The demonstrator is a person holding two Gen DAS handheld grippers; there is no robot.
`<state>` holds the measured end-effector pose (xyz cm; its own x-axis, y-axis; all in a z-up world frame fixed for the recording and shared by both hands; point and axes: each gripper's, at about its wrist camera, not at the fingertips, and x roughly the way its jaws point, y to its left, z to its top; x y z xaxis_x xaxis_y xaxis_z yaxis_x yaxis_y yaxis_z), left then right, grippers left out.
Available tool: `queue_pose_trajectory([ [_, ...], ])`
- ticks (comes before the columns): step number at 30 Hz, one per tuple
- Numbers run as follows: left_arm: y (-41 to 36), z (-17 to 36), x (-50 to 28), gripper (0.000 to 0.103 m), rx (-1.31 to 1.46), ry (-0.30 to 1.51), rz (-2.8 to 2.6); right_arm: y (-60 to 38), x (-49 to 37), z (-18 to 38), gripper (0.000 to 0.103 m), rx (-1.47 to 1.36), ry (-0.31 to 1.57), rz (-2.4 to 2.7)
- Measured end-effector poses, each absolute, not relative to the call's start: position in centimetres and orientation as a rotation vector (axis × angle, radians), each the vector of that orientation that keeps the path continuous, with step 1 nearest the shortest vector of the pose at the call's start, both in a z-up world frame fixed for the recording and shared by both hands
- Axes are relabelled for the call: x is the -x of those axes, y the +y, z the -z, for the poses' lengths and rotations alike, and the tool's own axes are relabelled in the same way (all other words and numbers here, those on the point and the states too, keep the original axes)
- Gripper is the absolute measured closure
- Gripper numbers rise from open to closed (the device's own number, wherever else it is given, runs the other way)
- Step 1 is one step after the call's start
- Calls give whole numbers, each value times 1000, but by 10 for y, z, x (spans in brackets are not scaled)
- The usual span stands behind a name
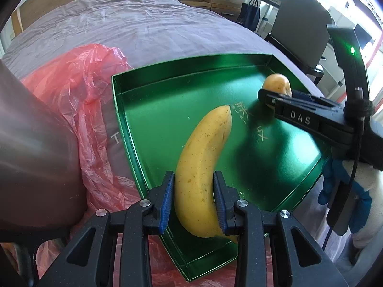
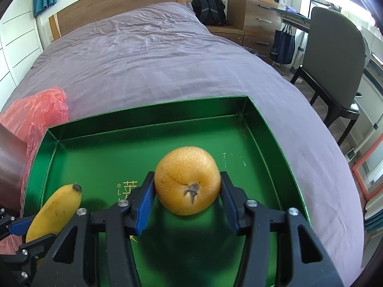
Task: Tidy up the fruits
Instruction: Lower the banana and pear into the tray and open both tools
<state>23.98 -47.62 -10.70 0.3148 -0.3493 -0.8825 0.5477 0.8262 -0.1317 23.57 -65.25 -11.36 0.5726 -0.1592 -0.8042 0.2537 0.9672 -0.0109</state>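
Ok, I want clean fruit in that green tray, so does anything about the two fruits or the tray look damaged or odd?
Only small blemishes. The round orange fruit in the right gripper has a thin dark crack-like line running from its stem. The banana in the left gripper is brown-speckled. The green tray looks intact.

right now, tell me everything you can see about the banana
The banana is yellow, curved and unpeeled, with small brown freckles and a dark tip. The left claw is clamped across its lower half, blue pads pressing both sides. It points out over the green tray; whether it rests on the tray floor is unclear.
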Motion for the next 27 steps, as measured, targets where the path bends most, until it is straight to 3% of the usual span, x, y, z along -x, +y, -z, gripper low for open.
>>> queue_pose_trajectory([
  [8,-482,101,-237,72,-266,1086,573,-652,-236,112,66,-105,954,259],
  [9,-482,99,-236,68,-274,1078,569,-652,-235,111,64,-104,955,262],
  [11,-479,92,-234,60,-281,1057,555,-651,-231,105,45,-104,946,273],
  [14,-471,78,-230,58,-268,1040,553,-650,-222,92,35,-111,931,280],
  [24,-438,16,-178,55,-265,918,650,-630,-169,43,29,-134,880,309],
  [27,-422,1,-157,55,-298,861,660,-620,-144,28,20,-158,855,311],
])
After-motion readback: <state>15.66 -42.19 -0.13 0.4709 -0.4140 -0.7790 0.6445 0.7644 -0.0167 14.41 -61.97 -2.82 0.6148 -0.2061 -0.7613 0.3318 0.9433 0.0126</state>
